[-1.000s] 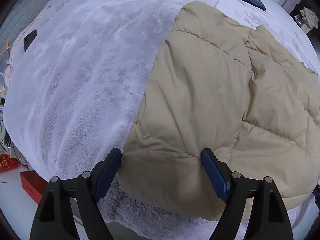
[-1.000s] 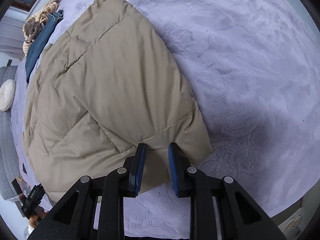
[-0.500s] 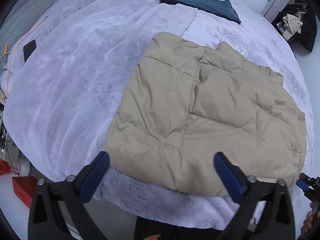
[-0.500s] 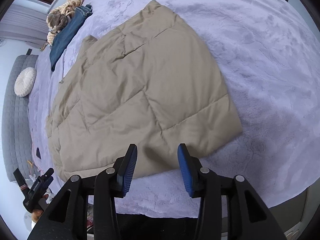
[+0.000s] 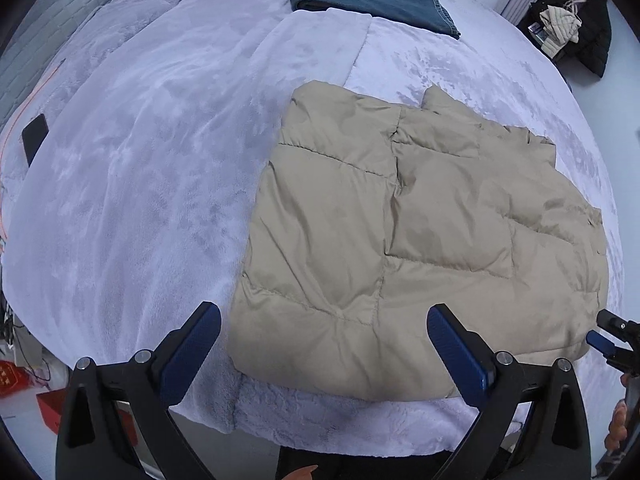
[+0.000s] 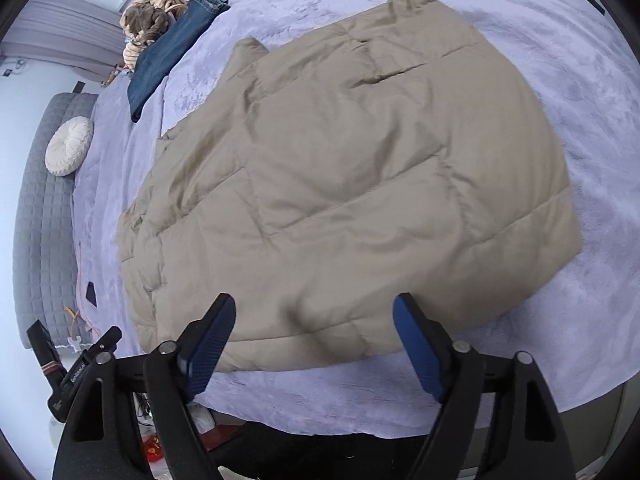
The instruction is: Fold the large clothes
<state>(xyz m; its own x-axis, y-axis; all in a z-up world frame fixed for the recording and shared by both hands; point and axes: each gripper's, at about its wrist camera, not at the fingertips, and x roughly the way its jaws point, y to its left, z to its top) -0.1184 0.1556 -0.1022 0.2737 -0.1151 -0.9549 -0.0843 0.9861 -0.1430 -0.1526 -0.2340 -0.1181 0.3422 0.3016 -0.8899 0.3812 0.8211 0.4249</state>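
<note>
The tan quilted jacket (image 5: 420,240) now lies released on the lavender plush bedspread (image 5: 160,180), close to the near edge of the bed. A second ago the right gripper (image 6: 314,340) was pinched on the jacket's near hem and the left gripper (image 5: 324,344) stood partly spread over its near left corner; both have since let go and drawn up and back, so far more of the bed shows in each view. The left claw stands fully spread with nothing between its pads. The right claw's jaws are opening at this moment, also with nothing between them; the hem lies beyond the tips, untouched.

Judgement: a fold has just been laid down and the hands are clearing away, either to inspect the result or to take a new hold for a further fold.

Condition of the jacket: roughly rectangular, puffy, stitched in large panels, lying mostly flat. The far edge is uneven, with a small flap standing proud and layers stepped at the far right corner. A slit-like crease shows in the upper panels. The near hem is fairly straight with slight puckering.

Surroundings: folded jeans (image 5: 372,0) and a bundle of striped cloth (image 6: 160,12) lie well apart at the far side, beside a round white cushion (image 6: 68,150)
</note>
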